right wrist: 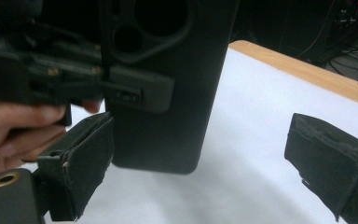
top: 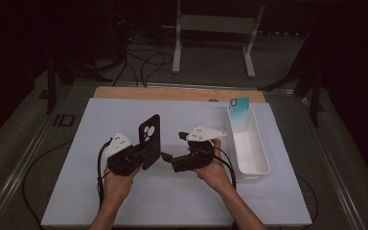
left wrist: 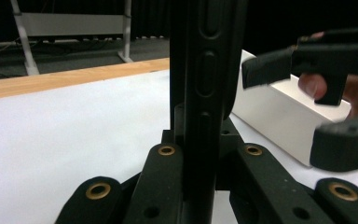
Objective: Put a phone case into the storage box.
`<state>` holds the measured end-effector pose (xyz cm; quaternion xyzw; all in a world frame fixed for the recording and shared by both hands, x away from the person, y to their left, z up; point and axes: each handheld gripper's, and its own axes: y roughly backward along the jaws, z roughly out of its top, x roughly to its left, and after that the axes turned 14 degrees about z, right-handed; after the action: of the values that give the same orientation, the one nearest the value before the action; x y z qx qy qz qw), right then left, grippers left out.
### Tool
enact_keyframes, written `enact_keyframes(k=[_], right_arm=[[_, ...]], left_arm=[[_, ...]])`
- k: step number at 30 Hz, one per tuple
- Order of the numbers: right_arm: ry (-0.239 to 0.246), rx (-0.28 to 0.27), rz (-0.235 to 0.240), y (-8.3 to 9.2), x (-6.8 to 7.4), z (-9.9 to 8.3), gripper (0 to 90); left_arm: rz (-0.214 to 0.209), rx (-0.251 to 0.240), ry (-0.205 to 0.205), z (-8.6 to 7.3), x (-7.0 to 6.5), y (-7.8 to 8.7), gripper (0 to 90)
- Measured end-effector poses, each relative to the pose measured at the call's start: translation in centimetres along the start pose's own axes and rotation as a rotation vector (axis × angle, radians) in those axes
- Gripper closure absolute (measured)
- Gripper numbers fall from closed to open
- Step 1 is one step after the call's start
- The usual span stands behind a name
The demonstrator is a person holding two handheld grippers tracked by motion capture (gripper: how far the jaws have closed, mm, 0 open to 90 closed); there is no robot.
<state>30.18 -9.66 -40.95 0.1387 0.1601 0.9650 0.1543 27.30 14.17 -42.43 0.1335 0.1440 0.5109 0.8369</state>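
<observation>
left gripper: jaws clamped on the lower part of a black phone case, gripping it edge-on; in the left gripper view the case's side with its button ridges rises straight up between the two jaws.
phone case: upright, held just above the white mat a little left of the table's middle; its back with the camera cut-outs faces the near right side, toward the right gripper.
right gripper: jaws spread wide with nothing between the pads; no earlier state told. it sits just right of the case, tips pointing left at it; in the right gripper view one pad is close to the case's bottom corner, the other pad is well apart on the right.
hands: the left hand and the right hand each hold a gripper from the near side.
white bin: long, on the right part of the mat, running near to far.
teal phone case: stands upright in the far end of the bin.
table edge: wooden strip beyond the mat's far side.
</observation>
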Motion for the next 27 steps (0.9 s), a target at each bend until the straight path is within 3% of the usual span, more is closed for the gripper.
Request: enact_keyframes(k=[8, 16, 27], right_arm=[[-0.024, -0.037, -0.016, 0.3, 0.0, 1.7, 8.4], [-0.029, -0.056, 0.005, -0.4, 0.4, 3.1, 8.4], [-0.057, -0.064, -0.001, -1.4, 0.2, 3.7, 8.4]], left_arm=[[-0.008, 0.005, -0.017, -0.3, -0.6, -0.2, 85.1], [-0.017, 0.003, -0.036, -0.6, -1.2, -0.5, 85.1], [-0.043, 0.001, -0.053, -1.0, -2.1, -0.8, 85.1]])
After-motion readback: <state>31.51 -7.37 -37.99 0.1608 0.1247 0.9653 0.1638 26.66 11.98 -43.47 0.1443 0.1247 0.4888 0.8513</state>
